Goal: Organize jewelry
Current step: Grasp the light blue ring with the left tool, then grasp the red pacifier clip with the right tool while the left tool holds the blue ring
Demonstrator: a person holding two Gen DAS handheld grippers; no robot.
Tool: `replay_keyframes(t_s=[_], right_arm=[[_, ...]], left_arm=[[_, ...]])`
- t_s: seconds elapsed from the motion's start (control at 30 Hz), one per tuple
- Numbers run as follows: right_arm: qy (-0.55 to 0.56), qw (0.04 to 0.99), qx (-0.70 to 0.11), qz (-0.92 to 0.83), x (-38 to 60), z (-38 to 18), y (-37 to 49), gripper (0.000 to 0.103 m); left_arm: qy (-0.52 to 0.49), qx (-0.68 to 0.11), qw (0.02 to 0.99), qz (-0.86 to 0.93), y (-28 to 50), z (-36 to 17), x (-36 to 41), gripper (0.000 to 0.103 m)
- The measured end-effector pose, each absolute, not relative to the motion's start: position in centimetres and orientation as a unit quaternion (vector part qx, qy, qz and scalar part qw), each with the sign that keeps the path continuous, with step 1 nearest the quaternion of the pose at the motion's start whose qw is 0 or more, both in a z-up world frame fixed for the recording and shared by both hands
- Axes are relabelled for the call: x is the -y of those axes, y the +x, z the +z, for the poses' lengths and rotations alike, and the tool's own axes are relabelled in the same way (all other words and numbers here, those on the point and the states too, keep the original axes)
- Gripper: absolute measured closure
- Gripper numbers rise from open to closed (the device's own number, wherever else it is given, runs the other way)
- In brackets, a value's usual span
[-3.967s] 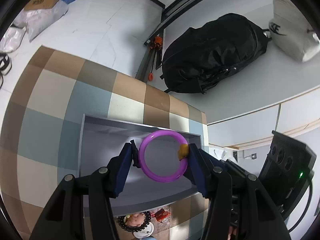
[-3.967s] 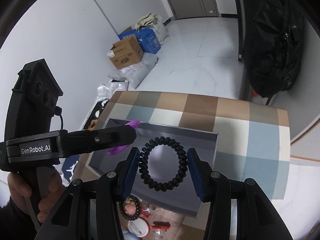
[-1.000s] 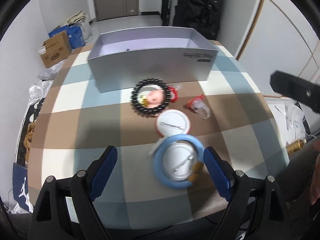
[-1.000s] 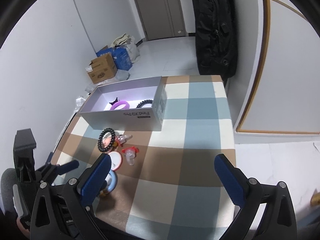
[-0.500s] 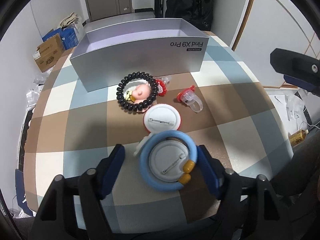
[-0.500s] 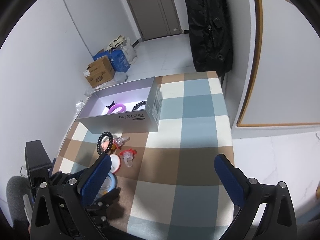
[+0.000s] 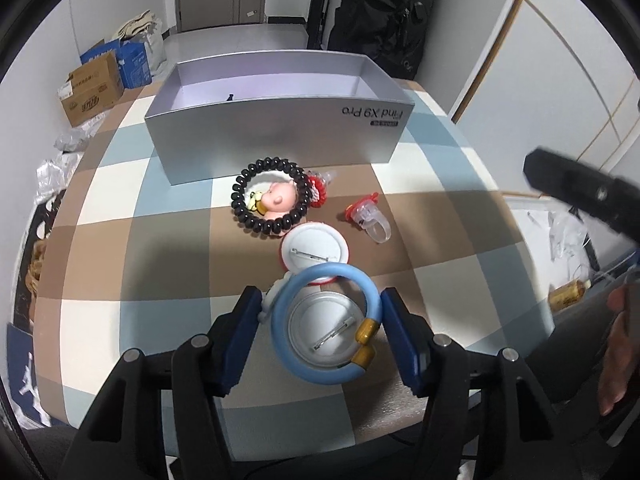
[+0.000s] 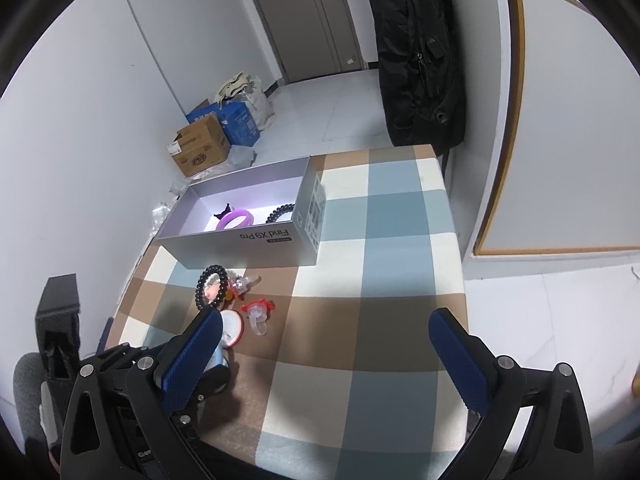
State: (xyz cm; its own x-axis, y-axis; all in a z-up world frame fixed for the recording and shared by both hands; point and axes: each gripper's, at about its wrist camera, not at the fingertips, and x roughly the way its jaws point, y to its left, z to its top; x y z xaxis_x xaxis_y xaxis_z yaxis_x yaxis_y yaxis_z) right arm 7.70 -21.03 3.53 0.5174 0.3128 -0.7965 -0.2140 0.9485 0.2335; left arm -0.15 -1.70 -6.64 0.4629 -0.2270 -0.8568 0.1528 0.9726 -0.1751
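Observation:
A light blue bangle [image 7: 280, 332] with a yellow clasp lies on the checked tablecloth around a silver pin badge [image 7: 324, 328]. My left gripper [image 7: 320, 300] straddles the bangle and its jaws are closing. The right pad is at the ring's edge, and a small white piece sits between the left pad and the ring. Beyond lie a white badge with a red rim [image 7: 316, 250], a black bead bracelet [image 7: 240, 208] around a pink figure, and a red and clear clip [image 7: 368, 220]. The silver box [image 8: 240, 246] holds a purple bangle [image 8: 236, 218] and a black coil tie [image 8: 280, 212]. My right gripper [image 8: 324, 344] hangs open over the cloth, holding nothing.
A black backpack [image 7: 380, 12] stands behind the table. Cardboard boxes [image 7: 92, 88] and bags sit on the floor at the left. The table's front edge is just below my left gripper. A person's hand [image 7: 616, 352] shows at the right edge.
My left gripper's jaws have narrowed from wide open to just outside the blue bangle, and the view has moved closer to it. The right gripper has stayed put, open.

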Motion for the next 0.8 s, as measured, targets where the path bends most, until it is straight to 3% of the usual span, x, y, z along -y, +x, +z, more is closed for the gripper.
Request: replay_keyframes(t_s=[0.57, 0.8], right_arm=[[0.044, 0.868, -0.468, 0.159, 20.0, 2.9, 8.2, 0.000], [0.034, 0.861, -0.480, 0.164, 18.5, 1.7, 9.1, 0.005]], left_arm=[[-0.148, -0.451, 0.875, -0.099, 1.1, -2.7, -2.7, 0.047], [-0.183, -0.437, 0.875, -0.101, 1.7, -2.4, -5.0, 0.047]])
